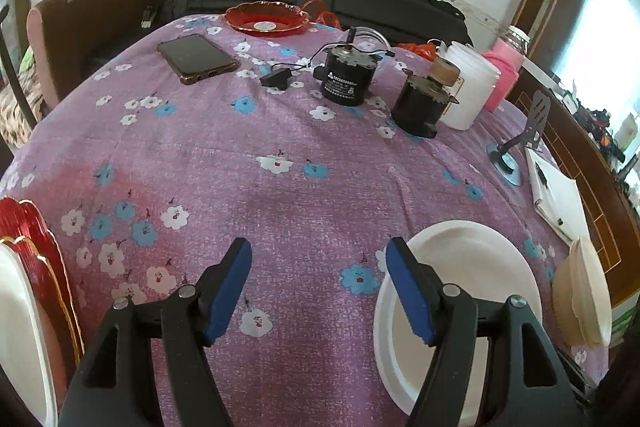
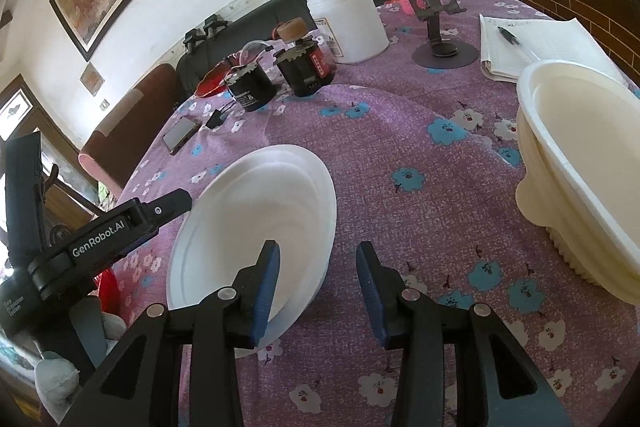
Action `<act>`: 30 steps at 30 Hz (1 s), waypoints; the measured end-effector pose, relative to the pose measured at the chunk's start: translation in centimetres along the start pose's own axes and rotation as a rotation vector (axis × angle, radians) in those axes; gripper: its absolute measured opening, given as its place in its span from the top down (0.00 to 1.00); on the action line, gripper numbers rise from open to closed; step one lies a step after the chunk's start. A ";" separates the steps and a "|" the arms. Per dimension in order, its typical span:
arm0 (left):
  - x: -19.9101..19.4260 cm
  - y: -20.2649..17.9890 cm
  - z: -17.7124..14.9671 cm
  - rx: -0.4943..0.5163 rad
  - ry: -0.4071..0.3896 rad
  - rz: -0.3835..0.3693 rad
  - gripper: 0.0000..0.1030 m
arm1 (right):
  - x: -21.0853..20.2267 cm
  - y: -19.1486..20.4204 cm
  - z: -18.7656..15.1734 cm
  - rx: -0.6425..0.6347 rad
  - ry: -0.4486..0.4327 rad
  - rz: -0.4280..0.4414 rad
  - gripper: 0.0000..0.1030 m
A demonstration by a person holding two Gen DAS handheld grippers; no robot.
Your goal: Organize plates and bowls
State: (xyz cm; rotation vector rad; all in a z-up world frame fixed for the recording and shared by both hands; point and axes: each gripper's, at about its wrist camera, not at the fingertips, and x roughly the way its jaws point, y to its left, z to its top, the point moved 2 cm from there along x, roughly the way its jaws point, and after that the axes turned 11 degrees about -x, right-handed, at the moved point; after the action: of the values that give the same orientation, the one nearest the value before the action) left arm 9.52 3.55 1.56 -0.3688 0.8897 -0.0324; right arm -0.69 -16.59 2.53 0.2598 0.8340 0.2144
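Both claws gape wide and empty, so the right gripper (image 2: 316, 287) looks about to take the white plate (image 2: 256, 223) at its ten o'clock, while the left gripper (image 1: 318, 287) waits.

The plate (image 2: 256, 223) lies near the table's (image 2: 420, 187) front edge, the bowls (image 2: 580, 163) well apart at its right edge.
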 end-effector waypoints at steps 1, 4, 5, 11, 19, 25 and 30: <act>0.1 0.2 0.1 -0.013 0.006 -0.002 0.33 | 0.1 0.0 0.0 0.000 0.004 -0.004 0.58; 0.8 1.0 0.1 -0.063 0.047 -0.034 0.33 | 0.4 -0.2 -0.2 0.006 0.017 -0.008 0.58; 1.0 1.2 0.1 -0.085 0.060 -0.052 0.33 | 0.4 -0.2 -0.1 0.006 0.016 -0.009 0.58; 0.5 0.3 -0.3 -0.063 0.068 -0.117 0.33 | 0.4 -0.1 -0.1 0.000 0.014 -0.016 0.58; 0.3 1.1 0.0 -0.158 0.102 -0.233 0.32 | 0.5 -0.1 -0.3 0.000 0.022 -0.031 0.63; 1.2 1.5 -0.2 -0.186 0.146 -0.216 0.31 | 0.6 0.1 -0.2 -0.017 0.025 -0.034 0.65; 0.7 1.9 0.1 -0.236 0.142 -0.290 0.26 | 0.8 0.1 -0.3 -0.015 0.031 -0.033 0.65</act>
State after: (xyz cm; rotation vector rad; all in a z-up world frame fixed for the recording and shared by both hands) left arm 9.80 5.21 0.46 -0.7212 0.9769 -0.2249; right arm -0.37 -16.25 1.85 0.2290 0.8665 0.1943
